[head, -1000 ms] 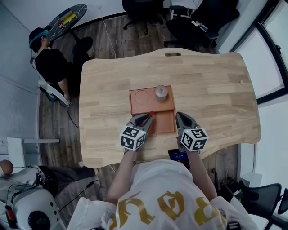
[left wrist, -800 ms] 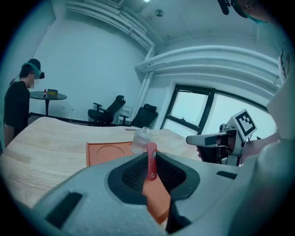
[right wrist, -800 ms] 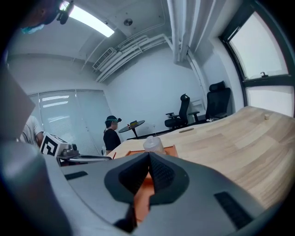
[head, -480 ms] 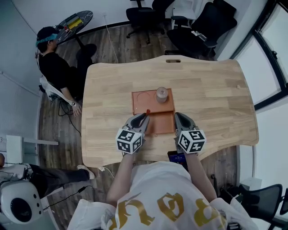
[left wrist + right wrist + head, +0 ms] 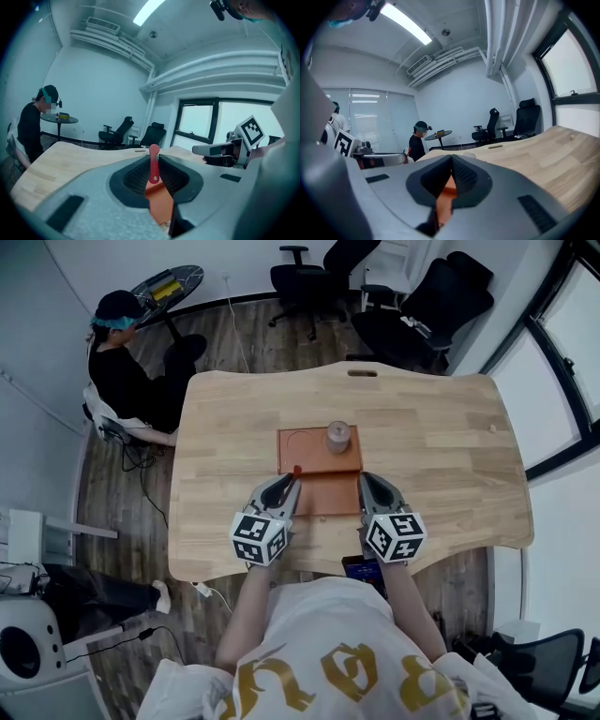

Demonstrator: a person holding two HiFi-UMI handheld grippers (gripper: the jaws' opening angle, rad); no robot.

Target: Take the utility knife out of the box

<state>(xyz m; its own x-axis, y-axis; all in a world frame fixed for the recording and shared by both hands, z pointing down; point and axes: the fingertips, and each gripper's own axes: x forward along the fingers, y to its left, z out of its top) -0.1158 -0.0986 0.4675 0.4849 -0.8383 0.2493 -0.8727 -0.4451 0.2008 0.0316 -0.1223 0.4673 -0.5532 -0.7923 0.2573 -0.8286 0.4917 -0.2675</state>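
An orange box (image 5: 314,454) lies open in the middle of the wooden table (image 5: 431,446). Its near half (image 5: 328,495) sits between my two grippers. My left gripper (image 5: 289,482) is shut on a slim red utility knife (image 5: 296,471), which juts past the jaws over the box's left edge. In the left gripper view the red knife (image 5: 153,164) stands upright between the shut jaws, above the orange box (image 5: 159,206). My right gripper (image 5: 367,486) is shut at the box's near right corner with nothing in it. In the right gripper view the orange box (image 5: 446,199) shows below the shut jaws.
A pale round container (image 5: 337,436) stands in the far half of the box. A dark phone (image 5: 366,566) lies at the table's near edge. A person (image 5: 127,371) sits off the far left corner by a small round table (image 5: 167,283). Office chairs (image 5: 412,296) stand behind.
My left gripper has drawn the red knife a little leftward, from over the box's middle to its left edge. The right gripper has stayed by the box.
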